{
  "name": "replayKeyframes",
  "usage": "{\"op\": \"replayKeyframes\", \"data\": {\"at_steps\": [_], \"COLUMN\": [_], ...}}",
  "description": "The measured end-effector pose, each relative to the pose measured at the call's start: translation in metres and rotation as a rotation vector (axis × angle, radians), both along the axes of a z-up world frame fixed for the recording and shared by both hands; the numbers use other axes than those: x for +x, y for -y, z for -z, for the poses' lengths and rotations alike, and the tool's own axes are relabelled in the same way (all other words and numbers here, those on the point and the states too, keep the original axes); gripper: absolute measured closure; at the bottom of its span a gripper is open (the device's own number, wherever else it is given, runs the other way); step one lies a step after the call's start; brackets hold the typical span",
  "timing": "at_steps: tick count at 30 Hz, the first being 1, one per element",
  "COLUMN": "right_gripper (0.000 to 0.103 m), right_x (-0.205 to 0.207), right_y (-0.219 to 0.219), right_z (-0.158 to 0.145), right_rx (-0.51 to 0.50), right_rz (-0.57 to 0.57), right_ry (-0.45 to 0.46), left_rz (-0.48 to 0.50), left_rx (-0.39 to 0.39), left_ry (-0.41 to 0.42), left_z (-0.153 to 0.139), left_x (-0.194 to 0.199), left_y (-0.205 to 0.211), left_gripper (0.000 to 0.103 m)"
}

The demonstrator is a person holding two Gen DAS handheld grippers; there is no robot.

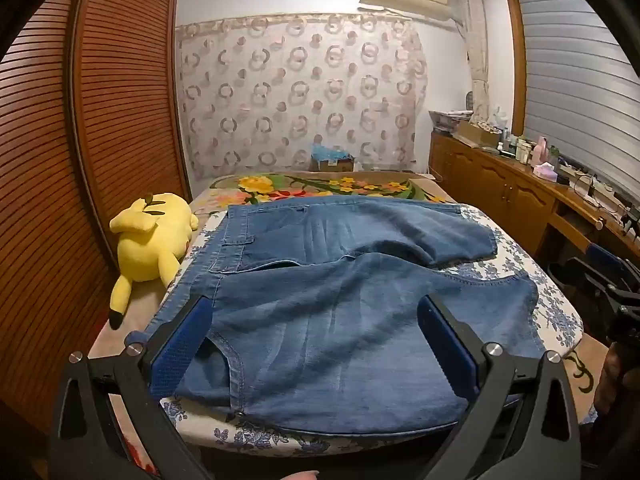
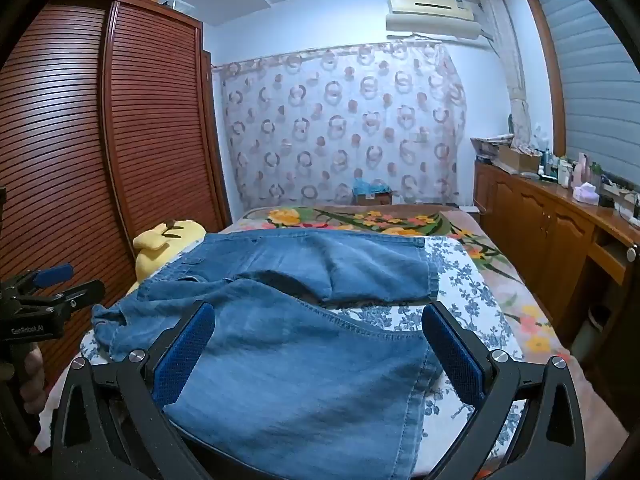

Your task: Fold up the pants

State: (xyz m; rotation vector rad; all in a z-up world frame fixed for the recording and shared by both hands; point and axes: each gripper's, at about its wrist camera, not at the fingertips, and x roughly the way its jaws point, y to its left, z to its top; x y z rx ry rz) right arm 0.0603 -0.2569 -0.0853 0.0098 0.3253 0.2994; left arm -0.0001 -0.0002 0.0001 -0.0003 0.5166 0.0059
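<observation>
Left tongs (image 1: 316, 344): spread wide, nothing between the blue pads; poised over the near waist end of the pants, contact with the cloth not determinable.

Right tongs (image 2: 318, 344): likewise spread wide and empty, poised over the near leg toward its hem; contact not determinable.

Pants (image 1: 344, 320): blue denim, lying on the bed (image 1: 560, 320), crosswise to both cameras. Waistband and pockets toward 9 o'clock, hems toward 3 o'clock. Near leg spread fairly flat toward 6 o'clock; far leg beyond it toward 12 o'clock, rumpled, splayed apart from the near one so that a wedge of floral sheet shows between the hems in the right wrist view.

Progress, judged: no fold made. Legs not yet stacked one on the other, no crosswise fold. Garment laid out only. Remaining: grip on the near edge at waist and hem, carry over onto the far leg (or the reverse), smoothing, then folding across the length.

Yellow plush toy (image 1: 150, 244): at 9 to 10 o'clock, beside the waistband, on the bed edge.

Wardrobe (image 1: 120, 100): slatted wood, 9 to 11 o'clock, beyond the toy.

Curtain (image 1: 300, 92): ring pattern, 12 o'clock, far wall.
</observation>
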Motion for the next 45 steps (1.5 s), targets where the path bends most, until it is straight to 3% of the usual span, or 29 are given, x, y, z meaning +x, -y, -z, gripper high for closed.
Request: {"op": "replayKeyframes", "data": {"at_steps": [45], "right_gripper": [0.000], "right_x": [-0.0006], "right_y": [0.0000], "right_z": [0.0028], "right_rx": [0.009], "right_rz": [0.020], "right_ry": [-0.023], "left_rz": [-0.002], "left_rx": [0.010], "left_ry": [0.012], "left_z": [-0.0005], "left_x": [-0.0006], "left_y": [0.0017], "left_gripper": [0.000]}}
